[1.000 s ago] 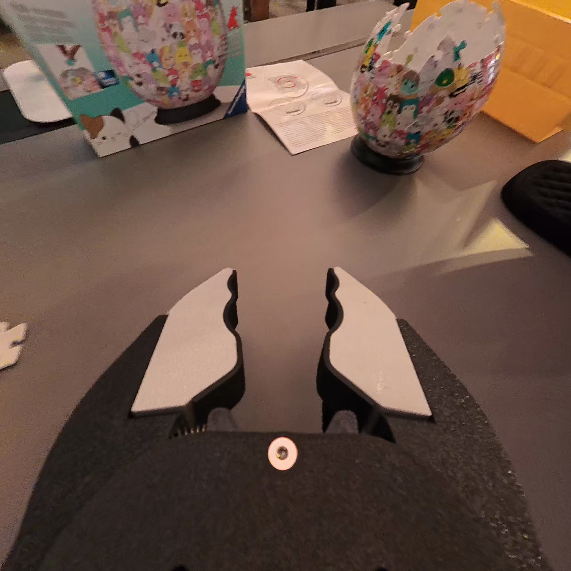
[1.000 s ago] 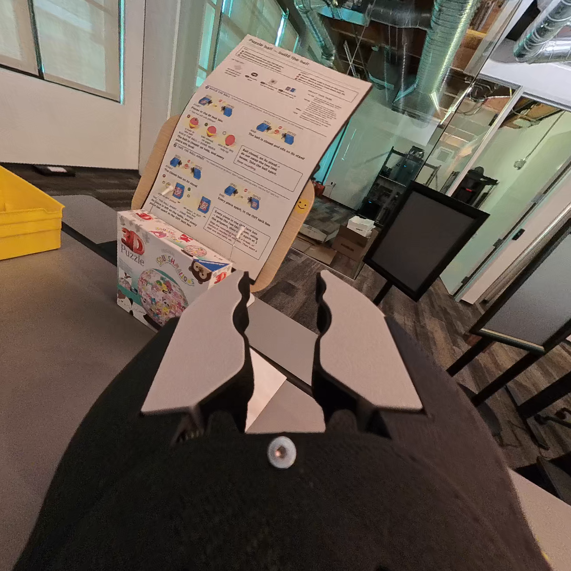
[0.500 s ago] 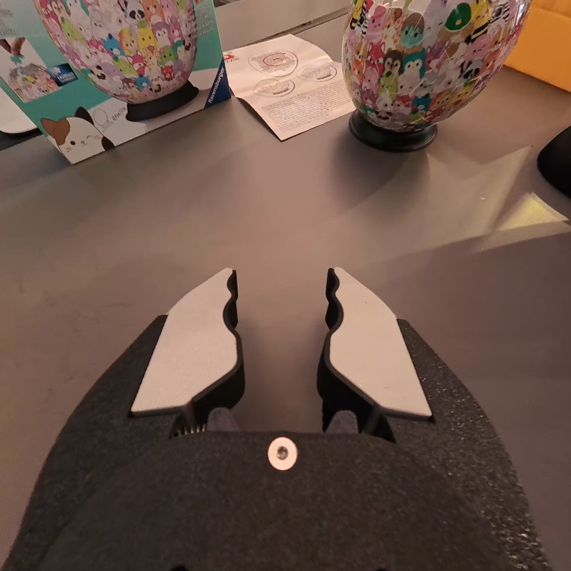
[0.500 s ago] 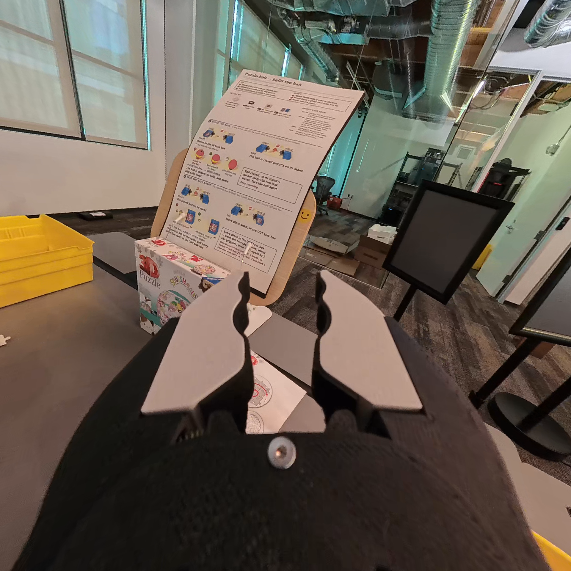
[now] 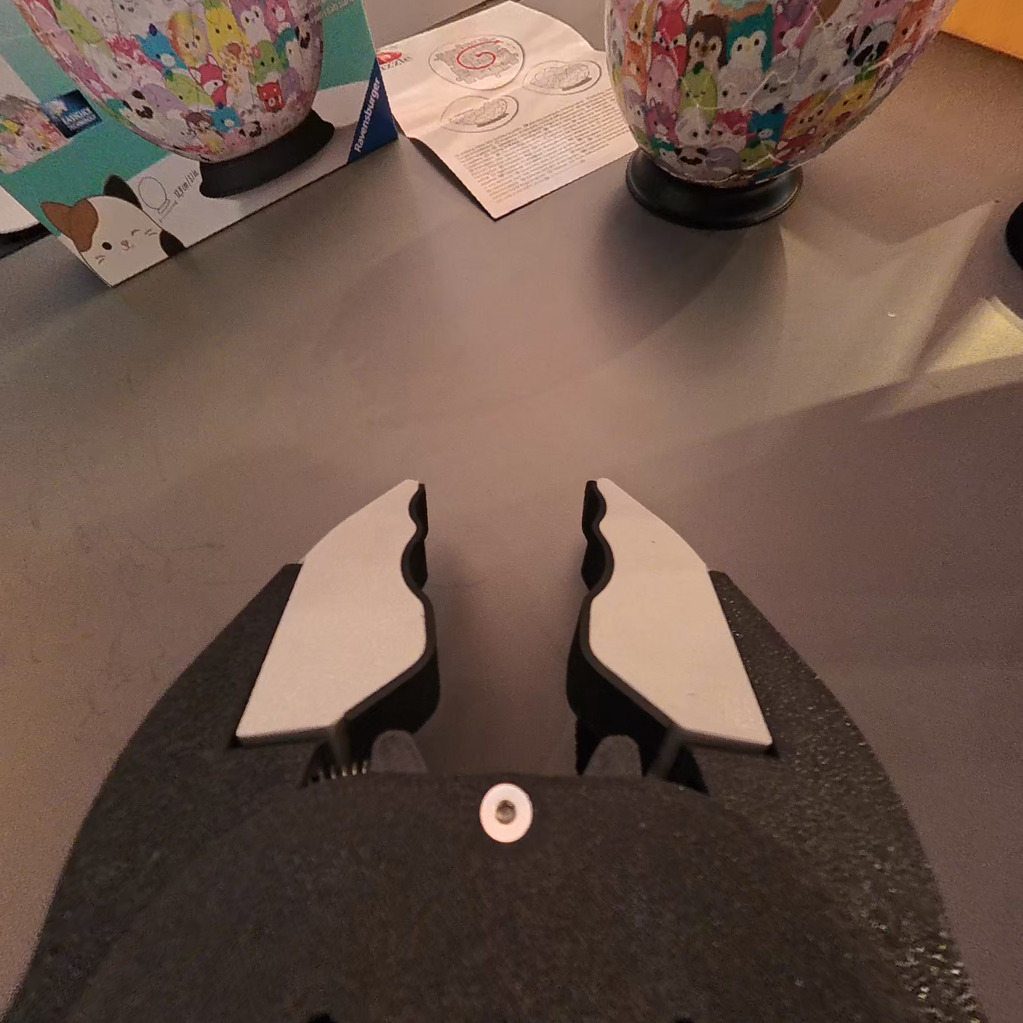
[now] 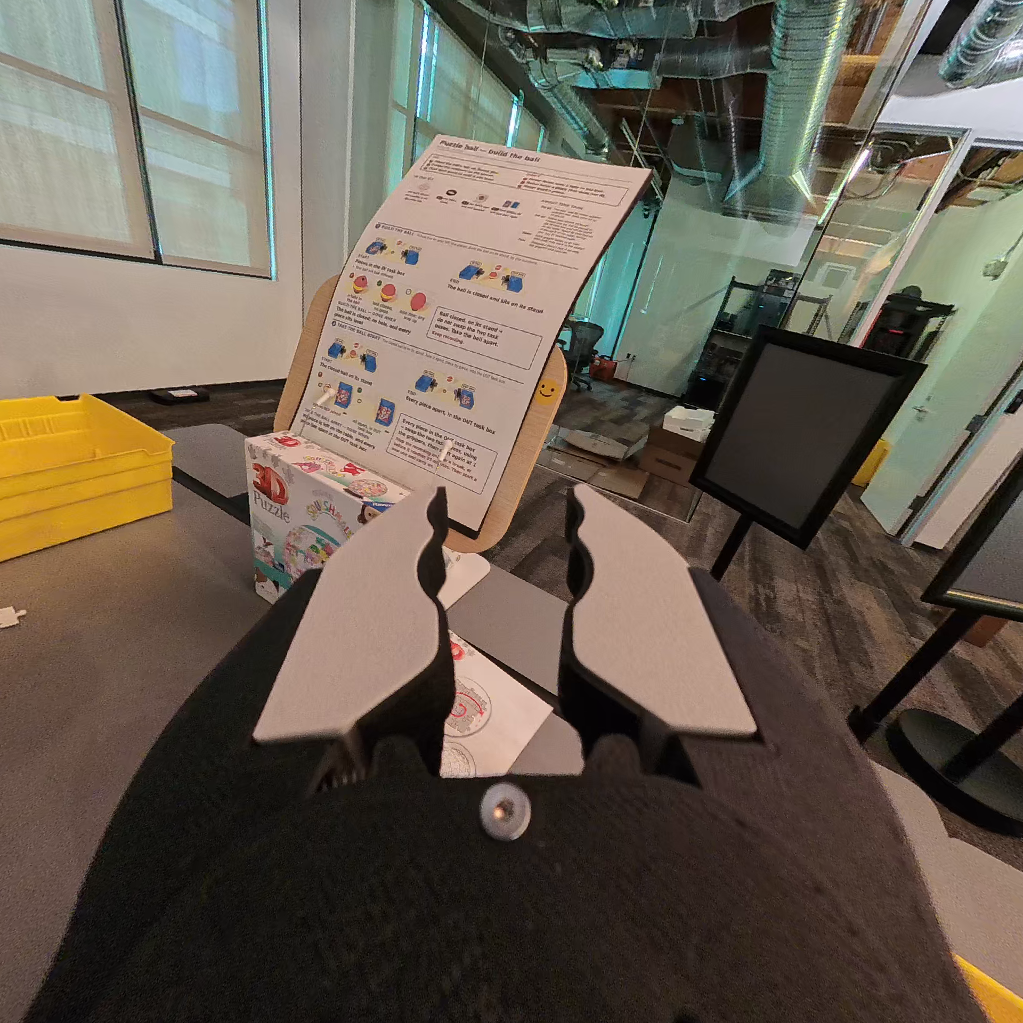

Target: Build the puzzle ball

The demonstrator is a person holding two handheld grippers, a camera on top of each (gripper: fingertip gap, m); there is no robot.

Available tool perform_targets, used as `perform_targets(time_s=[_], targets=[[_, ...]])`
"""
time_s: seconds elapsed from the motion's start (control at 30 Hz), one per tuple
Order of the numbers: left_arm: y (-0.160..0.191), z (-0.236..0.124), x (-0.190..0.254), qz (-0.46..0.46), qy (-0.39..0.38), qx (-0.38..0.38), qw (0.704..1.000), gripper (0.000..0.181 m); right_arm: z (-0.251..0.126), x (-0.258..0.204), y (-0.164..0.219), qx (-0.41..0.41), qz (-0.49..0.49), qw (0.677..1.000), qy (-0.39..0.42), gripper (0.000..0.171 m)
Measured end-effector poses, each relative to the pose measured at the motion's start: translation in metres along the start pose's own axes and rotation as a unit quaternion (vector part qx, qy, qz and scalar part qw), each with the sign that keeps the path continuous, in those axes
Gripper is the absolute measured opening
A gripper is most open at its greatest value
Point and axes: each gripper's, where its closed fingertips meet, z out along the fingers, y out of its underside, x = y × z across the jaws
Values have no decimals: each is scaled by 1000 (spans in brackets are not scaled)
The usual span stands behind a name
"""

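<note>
Left gripper (image 5: pixel 505 487) released, empty; colourful cartoon-print puzzle ball on black stand (image 5: pixel 758 94) ahead-right. Right gripper (image 6: pixel 505 492) released, empty; printed cardboard puzzle box (image 6: pixel 310 515) ahead-left.

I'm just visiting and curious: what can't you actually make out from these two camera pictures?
- Puzzle ball, left wrist view: its top is cut off by the frame edge, so how complete it is cannot be told.
- Folded leaflet, right wrist view: mostly hidden behind the right gripper.
- Loose puzzle piece, right wrist view: cut by the left edge.
</note>
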Motion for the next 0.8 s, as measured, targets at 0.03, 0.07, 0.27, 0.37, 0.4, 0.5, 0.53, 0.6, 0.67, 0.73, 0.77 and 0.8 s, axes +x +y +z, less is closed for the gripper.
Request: perform_targets(time_s=[0.03, 0.07, 0.27, 0.37, 0.4, 0.5, 0.53, 0.6, 0.67, 0.73, 0.77, 0.8], targets=[[0, 0, 0, -2, 1, 1, 1000, 53, 0, 0, 0, 2, 4, 1000, -2, 41], [0, 0, -1, -5, 2, 1, 1000, 53, -1, 0, -1, 3, 8, 1000, -5, 41], [2, 2, 0, -5, 3, -9, 1000, 51, -2, 0, -1, 4, 21, 1000, -17, 41], [3, 2, 0, 0, 2, -13, 1000, 51, -1, 0, 0, 3, 21, 1000, -16, 41], [3, 2, 1, 1, 2, -13, 1000, 50, -1, 0, 0, 2, 21, 1000, -17, 41], [3, 2, 0, -2, 3, -10, 1000, 50, 0, -1, 1, 1, 23, 1000, -19, 42], [2, 2, 0, -3, 3, -10, 1000, 49, 0, -1, 1, 0, 23, 1000, -19, 42], [2, 2, 0, -5, 4, -9, 1000, 49, 0, -1, 2, 0, 24, 1000, -20, 42], [2, 2, 0, -4, 4, -9, 1000, 48, 0, -1, 2, -2, 27, 999, -23, 42], [2, 2, 0, -3, 3, -10, 1000, 48, 1, -2, 3, -3, 29, 999, -25, 42], [2, 2, 0, -3, 3, -10, 1000, 47, 1, -2, 3, -3, 29, 999, -26, 42], [2, 2, 0, -4, 3, -9, 1000, 47, 1, -2, 4, -4, 30, 999, -26, 42]])
